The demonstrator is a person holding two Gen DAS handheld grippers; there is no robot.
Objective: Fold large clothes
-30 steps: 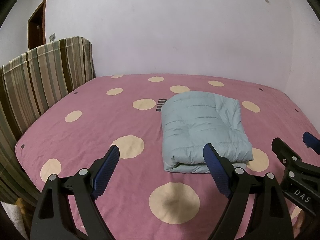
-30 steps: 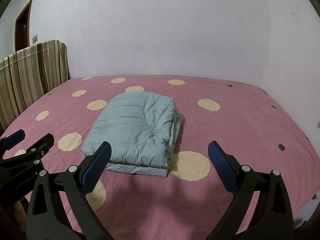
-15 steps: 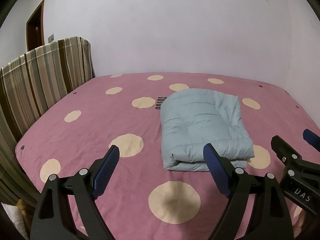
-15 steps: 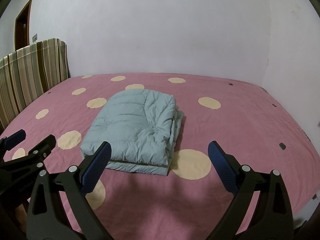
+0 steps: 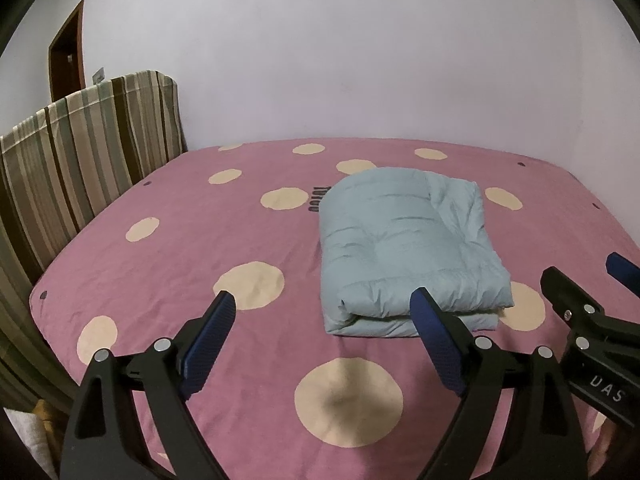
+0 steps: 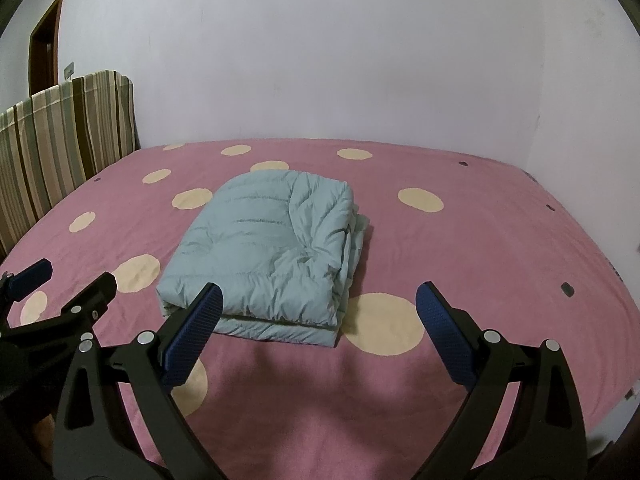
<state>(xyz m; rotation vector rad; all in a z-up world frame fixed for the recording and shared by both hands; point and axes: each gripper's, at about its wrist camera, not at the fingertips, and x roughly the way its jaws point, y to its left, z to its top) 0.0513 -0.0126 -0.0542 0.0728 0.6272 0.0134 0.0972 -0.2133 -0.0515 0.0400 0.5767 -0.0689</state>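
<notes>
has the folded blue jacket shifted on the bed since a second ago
No. The jacket lies in the same spot on the bed: its left edge covers the same black lettering as before, with no gripper touching it.

The folded pale-blue jacket [image 5: 404, 248] lies on the pink spotted bedsheet [image 5: 168, 252] beyond the empty, spread left tongs [image 5: 324, 320].

Both wrist views face bed [image 5: 168, 264] from foot.

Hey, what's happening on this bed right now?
A person holds two sets of tongs over a pink spotted bed. A light blue puffy jacket lies already folded into a neat bundle in the middle. The left tongs and right tongs are both open, holding nothing, short of the jacket; the left jaws have just been opening.
</notes>
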